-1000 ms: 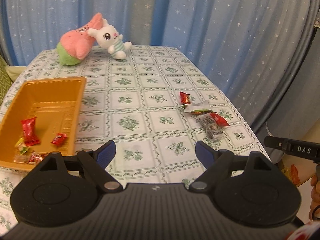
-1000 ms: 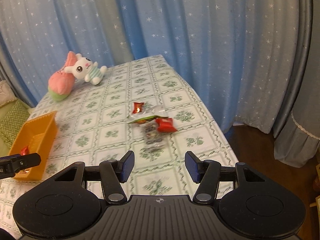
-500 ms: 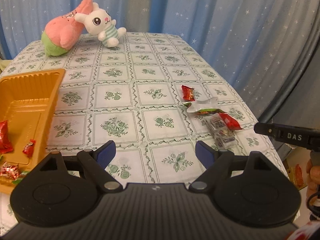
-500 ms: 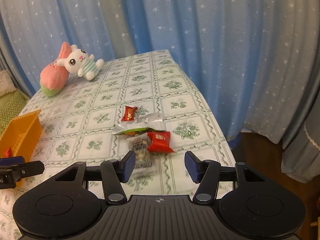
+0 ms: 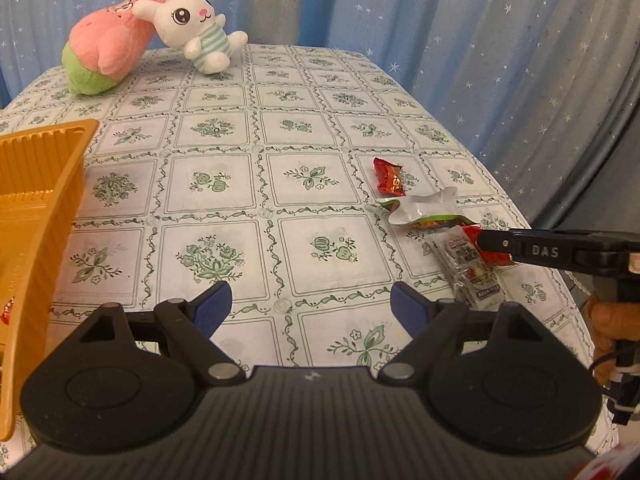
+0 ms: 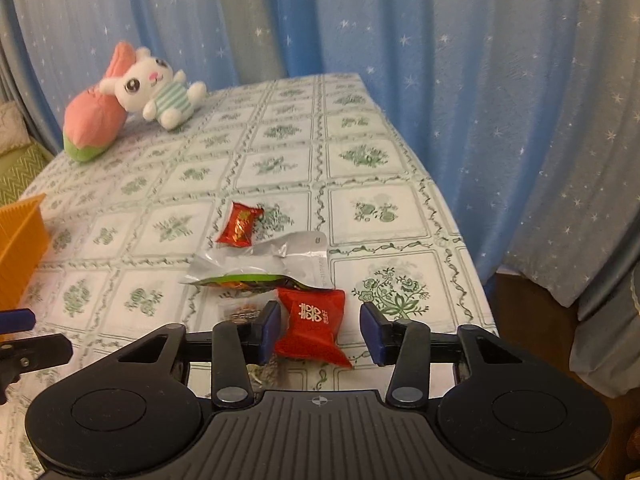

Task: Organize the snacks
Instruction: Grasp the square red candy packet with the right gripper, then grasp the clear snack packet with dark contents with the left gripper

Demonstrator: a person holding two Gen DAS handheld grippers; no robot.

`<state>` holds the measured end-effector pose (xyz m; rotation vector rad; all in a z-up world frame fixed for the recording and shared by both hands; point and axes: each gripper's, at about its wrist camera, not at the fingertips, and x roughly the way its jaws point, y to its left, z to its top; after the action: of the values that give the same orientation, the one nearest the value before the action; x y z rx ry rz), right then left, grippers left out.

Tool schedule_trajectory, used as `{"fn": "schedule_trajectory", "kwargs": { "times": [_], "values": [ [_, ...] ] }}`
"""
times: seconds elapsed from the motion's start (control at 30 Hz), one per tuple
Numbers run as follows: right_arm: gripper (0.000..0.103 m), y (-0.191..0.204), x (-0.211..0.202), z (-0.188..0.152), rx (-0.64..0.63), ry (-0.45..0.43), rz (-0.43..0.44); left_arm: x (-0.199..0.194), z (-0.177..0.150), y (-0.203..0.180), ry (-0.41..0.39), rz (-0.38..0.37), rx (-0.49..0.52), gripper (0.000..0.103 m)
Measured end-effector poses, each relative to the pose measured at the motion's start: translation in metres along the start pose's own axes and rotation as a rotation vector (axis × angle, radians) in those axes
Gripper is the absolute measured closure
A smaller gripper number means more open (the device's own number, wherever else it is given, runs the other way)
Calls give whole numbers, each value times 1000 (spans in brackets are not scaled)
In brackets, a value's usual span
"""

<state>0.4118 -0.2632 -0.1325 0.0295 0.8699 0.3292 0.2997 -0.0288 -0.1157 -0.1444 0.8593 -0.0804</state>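
Observation:
A small heap of snacks lies near the table's right edge. A red square packet [image 6: 314, 326] sits between the open fingers of my right gripper [image 6: 318, 332]; the left pad is close to it, the right pad stands apart. Behind it lie a silver-green pouch [image 6: 260, 264], a small red candy [image 6: 239, 226] and a clear packet [image 5: 472, 270]. My left gripper [image 5: 310, 308] is open and empty over the table's middle. The orange tray [image 5: 38, 184] stands at its left. The right gripper's finger [image 5: 532, 248] covers part of the red packet in the left wrist view.
A pink plush [image 5: 106, 56] and a white bunny plush [image 5: 192, 30] lie at the table's far end. Blue starred curtains hang behind and to the right. The table's right edge [image 6: 464, 256] runs close to the snacks.
My right gripper has moved forward and down until the red packet lies between its fingers. My left gripper has shifted forward and right, so the tray slid to the left of view.

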Motion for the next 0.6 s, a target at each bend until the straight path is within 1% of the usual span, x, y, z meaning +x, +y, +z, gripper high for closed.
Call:
{"fn": "schedule_trajectory", "kwargs": {
  "times": [0.2,0.27,0.37,0.5,0.6],
  "values": [
    [76,-1,8,-7,-9,32,4,2,-4,7,4,-10,-15,18],
    [79,1,4,-12,-5,32,6,1,-7,9,5,-8,-15,18],
    [79,8,-5,-18,8,46,28,-1,-10,12,5,-8,-20,18],
    [80,29,-16,-26,14,56,97,-6,-13,15,2,-6,-14,18],
    [80,47,-17,-29,12,84,200,-6,-14,16,8,-7,-2,18]
  ]
}}
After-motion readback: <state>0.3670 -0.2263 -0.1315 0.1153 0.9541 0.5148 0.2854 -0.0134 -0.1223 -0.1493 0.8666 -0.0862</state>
